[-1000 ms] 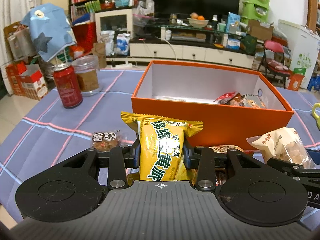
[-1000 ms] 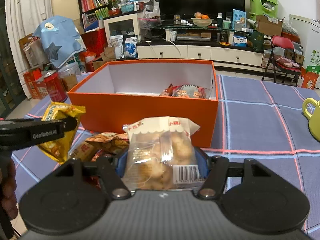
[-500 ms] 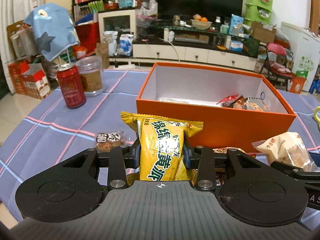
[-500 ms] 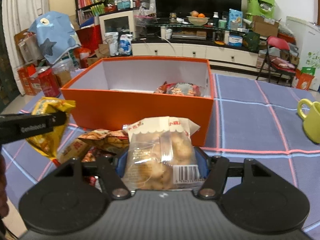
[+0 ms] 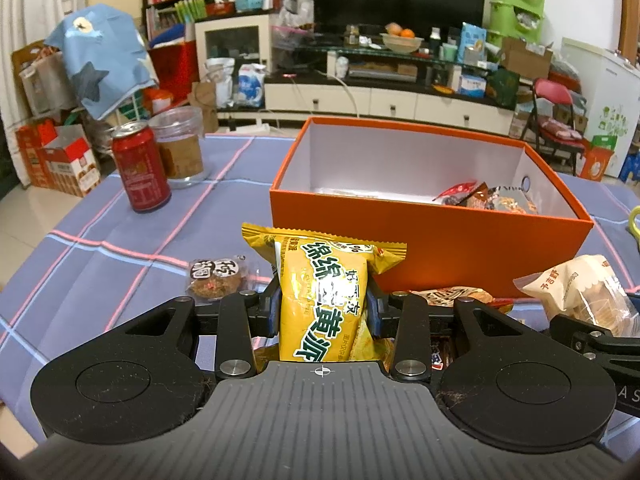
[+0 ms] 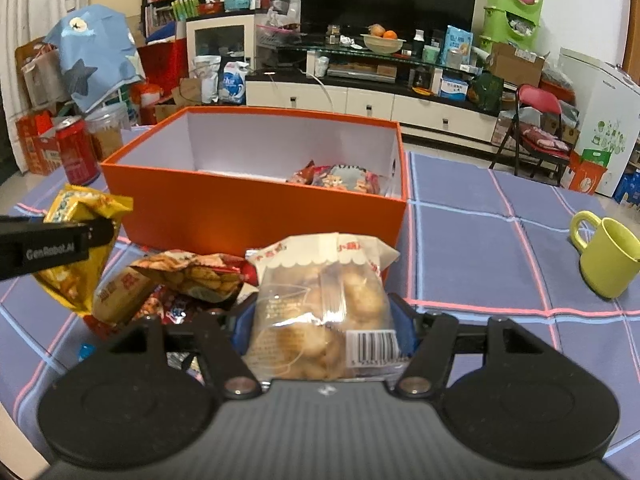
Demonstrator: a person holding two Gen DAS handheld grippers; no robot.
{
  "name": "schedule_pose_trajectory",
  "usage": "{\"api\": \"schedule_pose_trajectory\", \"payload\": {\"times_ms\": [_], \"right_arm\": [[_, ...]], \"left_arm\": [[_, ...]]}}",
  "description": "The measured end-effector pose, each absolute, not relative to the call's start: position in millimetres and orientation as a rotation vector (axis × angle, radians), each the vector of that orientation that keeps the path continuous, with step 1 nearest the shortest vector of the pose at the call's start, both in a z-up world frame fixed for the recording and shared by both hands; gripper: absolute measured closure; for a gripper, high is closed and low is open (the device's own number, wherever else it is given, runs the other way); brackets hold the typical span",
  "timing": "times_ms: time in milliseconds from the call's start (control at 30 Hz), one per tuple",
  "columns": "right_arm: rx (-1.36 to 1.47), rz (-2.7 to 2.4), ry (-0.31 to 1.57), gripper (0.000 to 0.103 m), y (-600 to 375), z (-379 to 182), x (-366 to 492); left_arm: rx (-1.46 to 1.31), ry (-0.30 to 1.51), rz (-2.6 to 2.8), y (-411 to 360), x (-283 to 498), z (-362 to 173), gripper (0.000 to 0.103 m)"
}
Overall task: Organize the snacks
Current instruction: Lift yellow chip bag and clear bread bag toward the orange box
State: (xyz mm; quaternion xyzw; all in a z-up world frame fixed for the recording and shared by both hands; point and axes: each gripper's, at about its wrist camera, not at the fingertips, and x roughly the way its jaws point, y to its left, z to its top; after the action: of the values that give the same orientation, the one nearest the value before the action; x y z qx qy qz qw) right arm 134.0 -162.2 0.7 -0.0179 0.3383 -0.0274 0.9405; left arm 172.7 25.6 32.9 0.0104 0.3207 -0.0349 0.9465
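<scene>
Snack packets (image 6: pixel 188 280) before orange box (image 6: pixel 256 208), beside red can (image 5: pixel 140 168).

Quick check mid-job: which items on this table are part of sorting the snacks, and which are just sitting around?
Job: yellow snack packet in the left tongs; clear cookie bag in the right tongs; orange box; loose snack pile; small round pastry.

Lying about: red can; plastic jar; green mug.

The yellow packet (image 5: pixel 324 304) is showing glossy printed foil, and the biscuit bag (image 6: pixel 324 320) is showing clear, shiny plastic. The orange box (image 5: pixel 432 248) is looking like matt cardboard. A woven checked cloth (image 6: pixel 472 248) is covering the tabletop. The tongs (image 5: pixel 323 308) are showing matt black plastic with metal rivets.
</scene>
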Motion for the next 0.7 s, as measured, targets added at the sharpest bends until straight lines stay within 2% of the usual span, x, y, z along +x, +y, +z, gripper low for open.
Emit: {"api": "schedule_pose_trajectory", "payload": {"times_ms": [333,533,700], "right_arm": [[-0.048,-0.038,0.680,0.037,-159,1,129],[-0.044,0.046,0.634,0.037,-151,18,107],[-0.037,0.062,0.562,0.037,-149,39,105]], "left_arm": [[0.027,0.638,-0.081,27,167,36,0.094],[0.002,0.576,-0.143,34,143,60,0.094],[-0.033,0.546,-0.161,33,160,83,0.094]]}}
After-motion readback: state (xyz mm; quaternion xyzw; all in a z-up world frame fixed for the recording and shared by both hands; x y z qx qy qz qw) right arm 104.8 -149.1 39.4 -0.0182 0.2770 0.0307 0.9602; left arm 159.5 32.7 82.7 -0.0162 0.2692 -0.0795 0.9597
